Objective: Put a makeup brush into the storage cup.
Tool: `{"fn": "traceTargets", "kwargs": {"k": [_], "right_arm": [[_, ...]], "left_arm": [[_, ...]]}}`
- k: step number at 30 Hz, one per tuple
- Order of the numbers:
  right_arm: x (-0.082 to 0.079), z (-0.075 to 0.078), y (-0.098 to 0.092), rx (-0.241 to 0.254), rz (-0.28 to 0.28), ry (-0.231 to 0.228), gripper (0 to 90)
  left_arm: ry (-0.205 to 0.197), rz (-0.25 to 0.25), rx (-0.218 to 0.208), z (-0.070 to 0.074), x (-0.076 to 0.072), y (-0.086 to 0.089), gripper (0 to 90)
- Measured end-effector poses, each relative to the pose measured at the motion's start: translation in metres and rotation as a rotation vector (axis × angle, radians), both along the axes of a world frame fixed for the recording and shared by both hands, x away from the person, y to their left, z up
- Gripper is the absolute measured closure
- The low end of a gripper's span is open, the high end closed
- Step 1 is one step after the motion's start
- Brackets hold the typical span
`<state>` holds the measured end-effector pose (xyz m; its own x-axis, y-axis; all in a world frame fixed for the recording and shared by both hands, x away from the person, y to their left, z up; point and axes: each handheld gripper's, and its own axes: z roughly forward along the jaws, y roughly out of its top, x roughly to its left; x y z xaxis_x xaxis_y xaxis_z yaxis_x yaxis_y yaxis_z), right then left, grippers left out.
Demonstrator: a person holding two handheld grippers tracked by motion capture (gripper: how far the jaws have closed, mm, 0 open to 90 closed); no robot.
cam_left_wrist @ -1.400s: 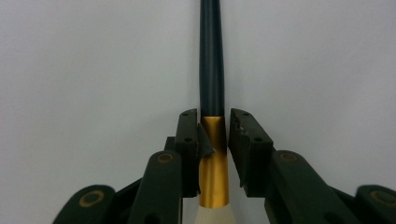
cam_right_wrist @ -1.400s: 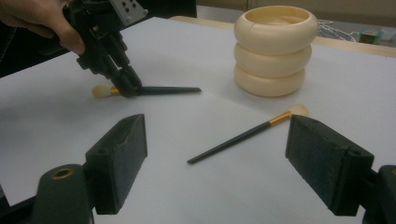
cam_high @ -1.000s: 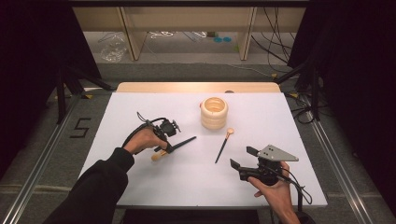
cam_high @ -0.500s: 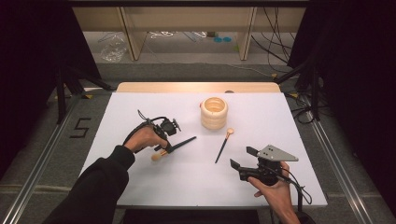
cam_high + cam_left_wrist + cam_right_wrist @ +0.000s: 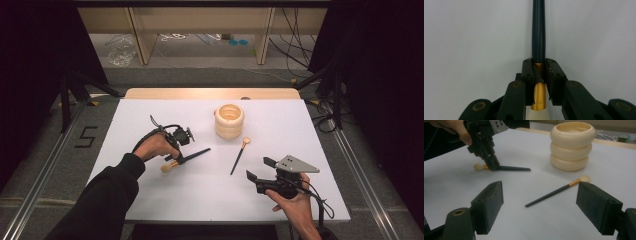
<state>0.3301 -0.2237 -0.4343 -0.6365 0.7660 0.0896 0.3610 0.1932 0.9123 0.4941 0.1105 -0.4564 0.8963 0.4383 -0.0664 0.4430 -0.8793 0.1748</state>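
A makeup brush (image 5: 186, 156) with a black handle, gold ferrule and pale bristles lies on the white table. My left gripper (image 5: 178, 157) is shut on it at the ferrule; in the left gripper view the brush (image 5: 538, 47) runs straight up between the pads. The right gripper view shows that same brush (image 5: 511, 168) and the left gripper (image 5: 491, 165) over it. A second, thinner brush (image 5: 239, 155) lies loose near the table's middle, seen again as the thin brush (image 5: 556, 190) between my wide-open right gripper (image 5: 549, 203). My right gripper (image 5: 259, 168) hovers near the front right.
A cream ribbed holder (image 5: 229, 120) of stacked rings stands upright behind the brushes, also the holder (image 5: 572, 145) in the right gripper view. The white tabletop (image 5: 280, 120) ends at a wooden strip at the back. Shelving and cables lie beyond.
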Motion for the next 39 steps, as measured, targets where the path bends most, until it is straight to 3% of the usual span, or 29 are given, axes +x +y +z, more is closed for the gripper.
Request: {"fn": "traceTargets", "kwargs": {"k": [12,14,22,34,36,37,39], "right_arm": [[-0.001,0.0,0.0,0.011,0.003,0.023,22.9],[0.0,0.0,0.0,0.0,0.0,0.0,22.9],[0.0,0.0,0.0,0.001,0.0,0.003,23.1],[-0.001,0.0,0.001,0.012,0.004,0.024,23.1],[0.0,0.0,0.0,0.002,0.0,0.001,23.1],[-0.001,0.0,0.0,0.013,0.005,0.033,23.1],[0.0,0.0,0.001,0.01,0.012,0.027,23.4]], "left_arm": [[-0.004,-0.011,0.013,0.001,0.0,-0.001,78.0],[-0.002,-0.009,0.01,0.001,0.0,-0.001,78.0],[0.0,-0.014,0.008,0.004,-0.001,0.001,78.0],[-0.013,-0.046,0.002,0.017,-0.005,-0.003,78.0],[-0.019,-0.055,0.006,0.019,-0.006,-0.003,78.0],[-0.018,-0.067,0.005,0.021,-0.008,-0.003,78.0],[-0.017,-0.067,-0.001,0.021,-0.009,-0.004,78.0]]}}
